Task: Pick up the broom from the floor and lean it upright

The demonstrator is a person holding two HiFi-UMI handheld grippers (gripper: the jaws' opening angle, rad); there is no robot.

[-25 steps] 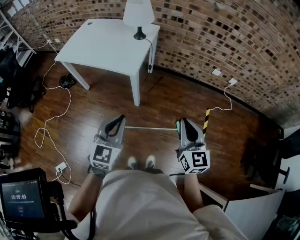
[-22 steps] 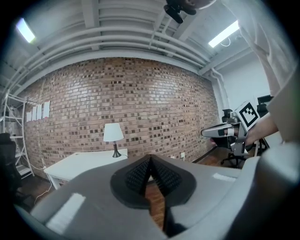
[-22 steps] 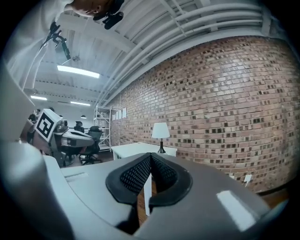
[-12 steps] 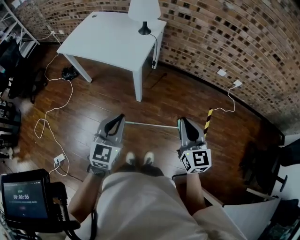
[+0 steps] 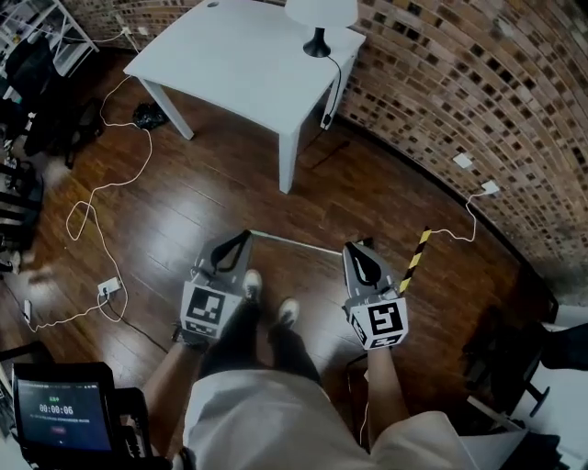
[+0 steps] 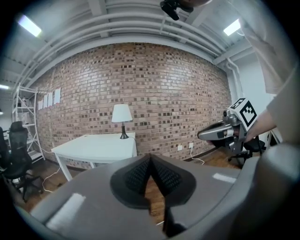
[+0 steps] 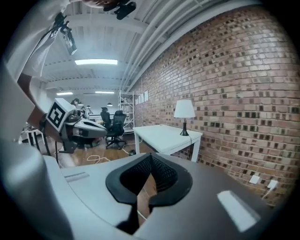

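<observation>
The broom [image 5: 296, 243] lies flat on the wooden floor, a thin pale handle running left to right between my two grippers. My left gripper [image 5: 241, 237] is shut, its tips just above the handle's left end. My right gripper [image 5: 360, 250] is shut too, at the handle's right end, where it hides the broom's head. Neither gripper holds anything. In the left gripper view the pads [image 6: 140, 174] meet at the tip, with the right gripper [image 6: 224, 132] off to the side. The right gripper view shows its pads [image 7: 159, 171] closed, and the left gripper [image 7: 79, 129] at the left.
A white table [image 5: 241, 64] with a lamp [image 5: 319, 26] stands ahead by the brick wall [image 5: 478, 101]. A white cable [image 5: 96, 207] with a socket block loops across the floor at left. A yellow-and-black striped strip [image 5: 415, 259] lies right of the right gripper. The person's shoes [image 5: 268, 298] stand between the grippers.
Both grippers have sunk toward the floor and now sit at the ends of the broom handle. The person has bent forward and shifted the feet. Both jaws stay shut.
</observation>
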